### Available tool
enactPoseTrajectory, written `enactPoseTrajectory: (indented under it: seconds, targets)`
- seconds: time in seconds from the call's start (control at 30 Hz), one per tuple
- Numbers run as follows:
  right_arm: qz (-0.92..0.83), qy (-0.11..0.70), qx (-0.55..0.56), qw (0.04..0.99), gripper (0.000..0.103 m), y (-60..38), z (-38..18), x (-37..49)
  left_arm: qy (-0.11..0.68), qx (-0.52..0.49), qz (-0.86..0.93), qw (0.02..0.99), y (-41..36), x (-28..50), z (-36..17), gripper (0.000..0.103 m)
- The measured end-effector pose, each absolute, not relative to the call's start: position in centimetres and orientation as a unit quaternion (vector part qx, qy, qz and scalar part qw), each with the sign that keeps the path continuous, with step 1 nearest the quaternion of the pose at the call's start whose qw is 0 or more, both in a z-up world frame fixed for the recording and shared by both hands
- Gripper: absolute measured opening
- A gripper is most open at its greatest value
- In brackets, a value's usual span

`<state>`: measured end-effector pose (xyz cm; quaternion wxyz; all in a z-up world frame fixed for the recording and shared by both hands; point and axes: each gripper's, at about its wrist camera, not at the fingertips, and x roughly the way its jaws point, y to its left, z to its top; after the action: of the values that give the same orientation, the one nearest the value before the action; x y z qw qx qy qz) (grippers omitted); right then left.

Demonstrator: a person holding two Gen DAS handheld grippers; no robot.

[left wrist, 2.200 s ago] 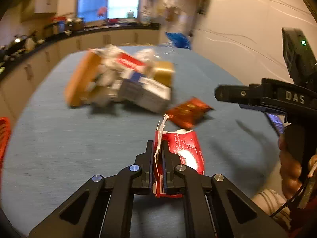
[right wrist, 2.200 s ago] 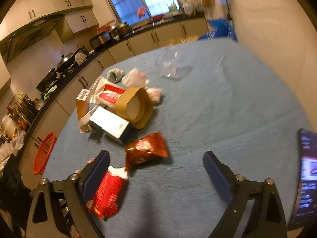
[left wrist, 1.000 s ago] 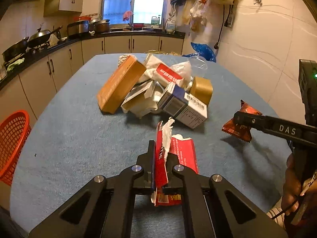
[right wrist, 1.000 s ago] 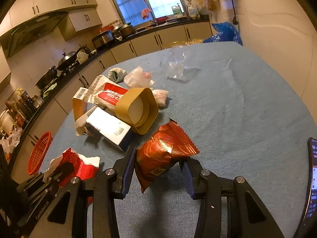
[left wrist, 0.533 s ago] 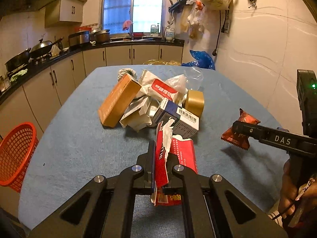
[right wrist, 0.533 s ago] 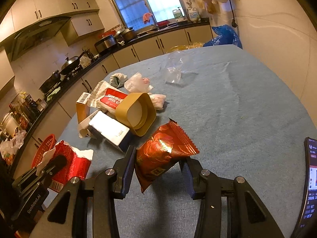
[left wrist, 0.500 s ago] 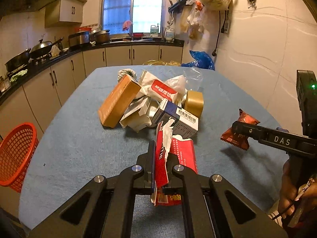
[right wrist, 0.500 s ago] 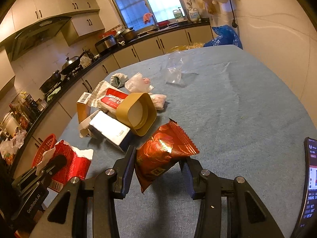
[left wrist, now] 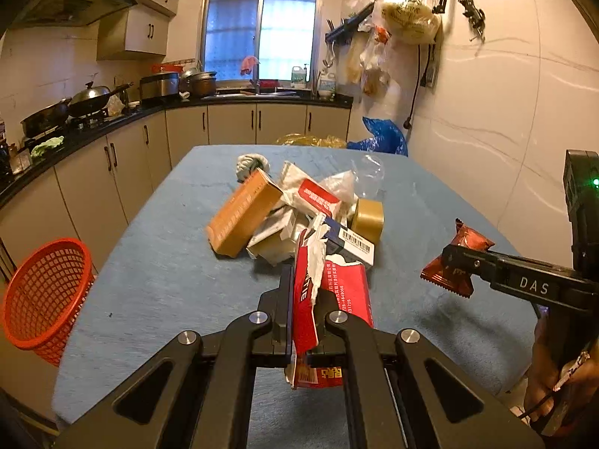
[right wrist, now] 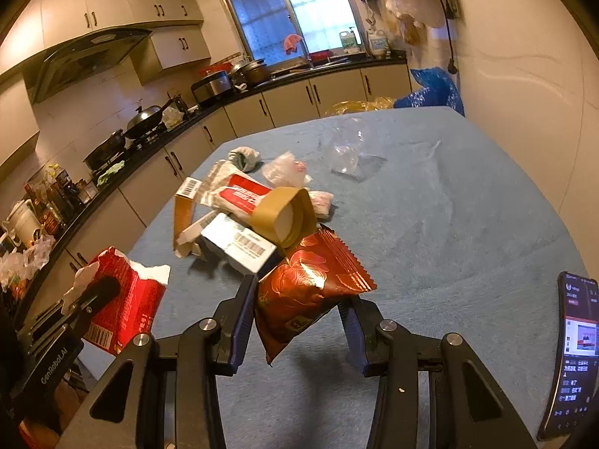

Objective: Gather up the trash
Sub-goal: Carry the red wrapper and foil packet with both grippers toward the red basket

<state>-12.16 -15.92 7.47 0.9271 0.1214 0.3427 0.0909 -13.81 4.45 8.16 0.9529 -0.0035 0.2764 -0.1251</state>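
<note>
My left gripper (left wrist: 305, 292) is shut on the torn top edge of a red carton (left wrist: 346, 295), held above the blue table (left wrist: 161, 273). From the right wrist view, that carton (right wrist: 127, 299) hangs at the lower left. My right gripper (right wrist: 297, 299) is shut on a shiny red snack bag (right wrist: 307, 292), its pads pressing both sides, lifted off the table. In the left wrist view the right gripper (left wrist: 449, 258) and its bag (left wrist: 462, 254) sit at the right. A trash pile lies mid-table: brown box (left wrist: 243, 217), barcoded white box (left wrist: 352, 243), gold ring (left wrist: 368, 217), red-white pouch (left wrist: 318, 196).
An orange mesh basket (left wrist: 41, 295) stands on the floor off the table's left side. A clear plastic cup (right wrist: 346, 146) and a grey rolled cloth (right wrist: 243, 157) lie farther back. A phone (right wrist: 572, 355) rests at the near right edge. Cabinets run along the left.
Both grippers have risen and drawn back from the pile with their loads still gripped. The basket and more of the kitchen have come into view.
</note>
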Motion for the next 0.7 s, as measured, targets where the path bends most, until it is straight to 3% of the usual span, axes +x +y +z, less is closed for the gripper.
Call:
enactPoseTrajectory:
  seconds: [0.7]
  targets:
    - [0.12, 0.347, 0.08, 0.927, 0.047, -11.6, 9.1, -11.5, 0.252, -0.039, -0.103, 0.962, 9.0, -14.4, 10.1, 0.004]
